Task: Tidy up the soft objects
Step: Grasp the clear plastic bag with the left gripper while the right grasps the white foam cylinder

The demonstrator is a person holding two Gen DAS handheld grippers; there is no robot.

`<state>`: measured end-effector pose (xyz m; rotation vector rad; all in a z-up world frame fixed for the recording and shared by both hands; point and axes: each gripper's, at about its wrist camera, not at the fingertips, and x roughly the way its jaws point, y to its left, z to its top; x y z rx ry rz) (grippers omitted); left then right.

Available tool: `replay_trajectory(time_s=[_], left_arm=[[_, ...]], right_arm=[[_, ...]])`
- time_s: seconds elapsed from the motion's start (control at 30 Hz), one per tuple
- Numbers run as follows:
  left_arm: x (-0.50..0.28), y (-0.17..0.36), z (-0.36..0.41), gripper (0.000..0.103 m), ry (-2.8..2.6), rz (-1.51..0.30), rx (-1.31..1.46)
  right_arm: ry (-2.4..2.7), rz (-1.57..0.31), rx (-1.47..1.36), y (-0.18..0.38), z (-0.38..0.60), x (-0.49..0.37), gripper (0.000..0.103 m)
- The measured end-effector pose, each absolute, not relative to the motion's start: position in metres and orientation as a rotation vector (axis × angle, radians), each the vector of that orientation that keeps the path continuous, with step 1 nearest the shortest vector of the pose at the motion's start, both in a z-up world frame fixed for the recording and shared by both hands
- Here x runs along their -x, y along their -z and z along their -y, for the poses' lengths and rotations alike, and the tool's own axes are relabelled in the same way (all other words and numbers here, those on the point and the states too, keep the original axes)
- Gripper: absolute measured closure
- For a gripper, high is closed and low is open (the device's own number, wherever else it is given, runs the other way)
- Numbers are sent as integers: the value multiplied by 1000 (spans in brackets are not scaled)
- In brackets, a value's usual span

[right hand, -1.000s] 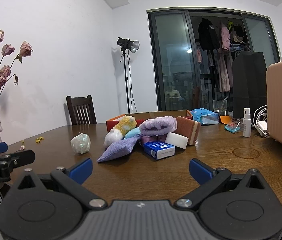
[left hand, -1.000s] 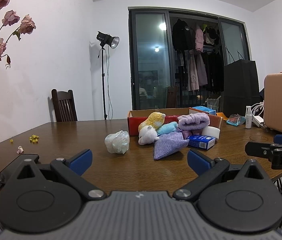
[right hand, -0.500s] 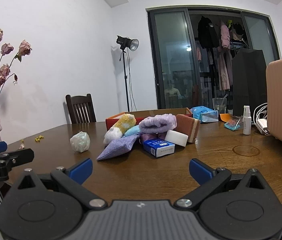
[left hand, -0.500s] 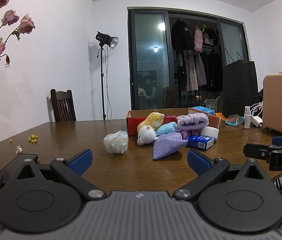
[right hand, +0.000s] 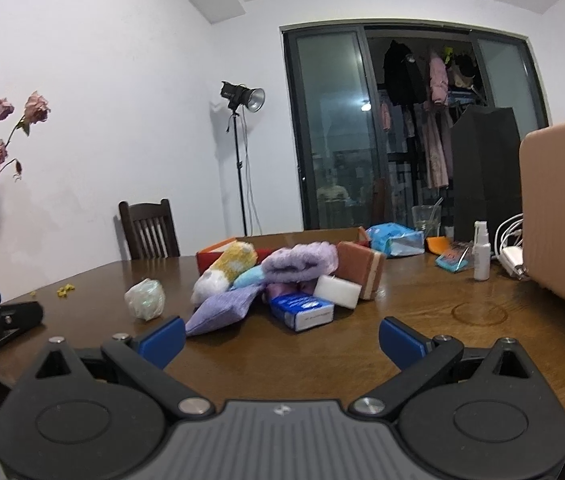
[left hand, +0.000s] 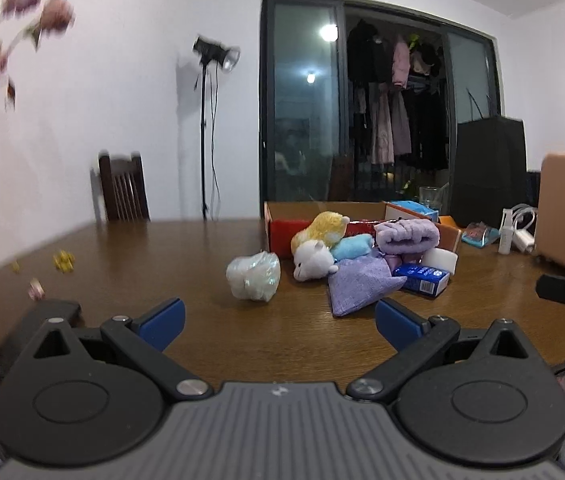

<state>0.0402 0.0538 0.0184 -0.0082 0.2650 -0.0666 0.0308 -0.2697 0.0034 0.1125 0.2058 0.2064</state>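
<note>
Both grippers, left [left hand: 278,316] and right [right hand: 281,338], spread wide, empty, short of pile. Soft toys [left hand: 314,258], lilac cloth [left hand: 356,286] heaped against red box [left hand: 282,226] mid-table. Likely light, squashy; pinch deep through bulk, not loose fringe.

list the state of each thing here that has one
left gripper: open, empty
right gripper: open, empty
red box: open-topped, behind the pile
purple pouch: flat on table
blue packet: lying flat
white bundle: apart from the pile
spray bottle: upright
</note>
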Motion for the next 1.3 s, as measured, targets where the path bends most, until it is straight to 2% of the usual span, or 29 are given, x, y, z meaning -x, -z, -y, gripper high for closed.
replay_trajectory(time_s=[0.3, 0.57, 0.73, 0.77, 0.87, 0.97, 1.03, 1.1, 1.17, 1.2, 1.3], left_arm=[[-108, -29, -66, 0, 36, -231, -36], [-195, -11, -74, 0, -25, -341, 9], [-229, 2, -77, 0, -39, -409, 23], [-234, 4, -77, 0, -35, -422, 20], [-250, 7, -76, 1, -8, -468, 23], [-263, 10, -77, 18, 25, -516, 45], [-273, 13, -78, 42, 49, -560, 71], [-279, 15, -80, 51, 82, -590, 100], [-282, 14, -79, 53, 83, -594, 107], [-281, 13, -77, 55, 82, -592, 100], [-275, 8, -74, 58, 87, -588, 100]], right_arm=[[-242, -258, -87, -11, 280, -85, 0], [-211, -378, -98, -10, 292, -164, 0], [-233, -390, -55, -7, 283, -203, 1], [-236, -400, -55, -6, 282, -211, 2], [-230, -444, -94, -3, 284, -238, 15], [-219, -495, -186, 4, 291, -266, 19], [-194, -522, -233, 9, 295, -281, 25], [-192, -547, -279, 16, 299, -293, 28], [-204, -573, -303, 20, 301, -300, 47], [-209, -572, -318, 22, 302, -300, 51], [-217, -563, -323, 23, 305, -295, 51]])
